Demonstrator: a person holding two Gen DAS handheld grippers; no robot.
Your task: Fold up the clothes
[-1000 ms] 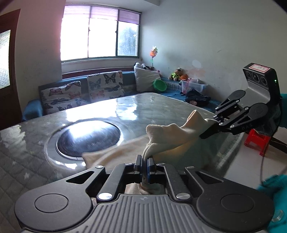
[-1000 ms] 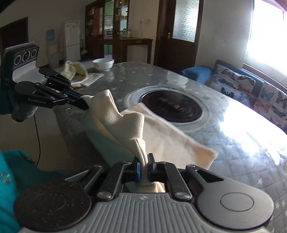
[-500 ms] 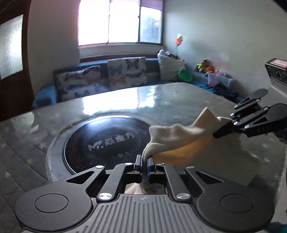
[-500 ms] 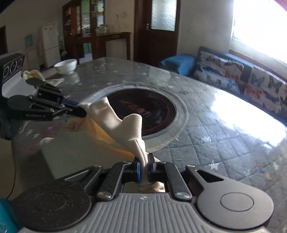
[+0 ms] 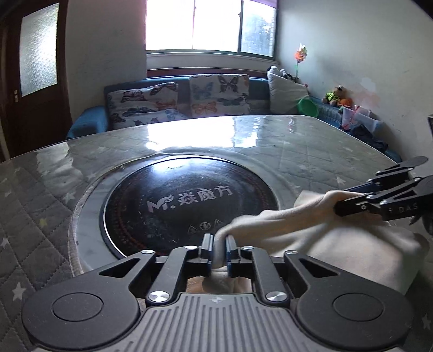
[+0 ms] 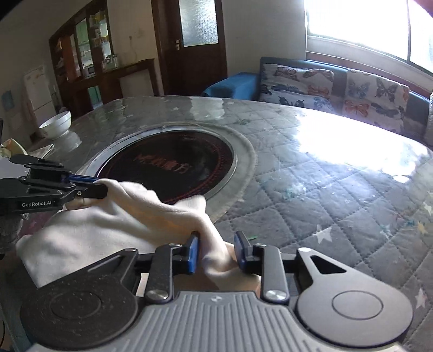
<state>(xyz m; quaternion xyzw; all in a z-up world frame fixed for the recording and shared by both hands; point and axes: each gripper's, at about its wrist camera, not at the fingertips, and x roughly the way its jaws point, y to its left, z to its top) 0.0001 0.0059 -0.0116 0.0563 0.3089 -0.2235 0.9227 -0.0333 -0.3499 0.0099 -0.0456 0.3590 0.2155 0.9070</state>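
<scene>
Since the cream cloth (image 5: pixel 319 238) looks soft and light, corners seem the best grip. Left tool (image 5: pixel 218 250) clamps one at bottom center; right tool (image 6: pixel 216 253) is spread, released.

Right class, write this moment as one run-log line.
step: fold cream cloth | left gripper: shut on cloth | right gripper: open, cloth between fingers | place: table beside round cooktop

The left wrist camera sits low behind the left gripper (image 5: pixel 218 250) and looks across the table (image 5: pixel 311 146) toward the window (image 5: pixel 209 25). The right wrist camera sits just behind the right gripper (image 6: pixel 217 253), facing the door (image 6: pixel 196 44). Both see the round black cooktop (image 5: pixel 189 205) and cream cloth (image 6: pixel 89 235) up close.
</scene>
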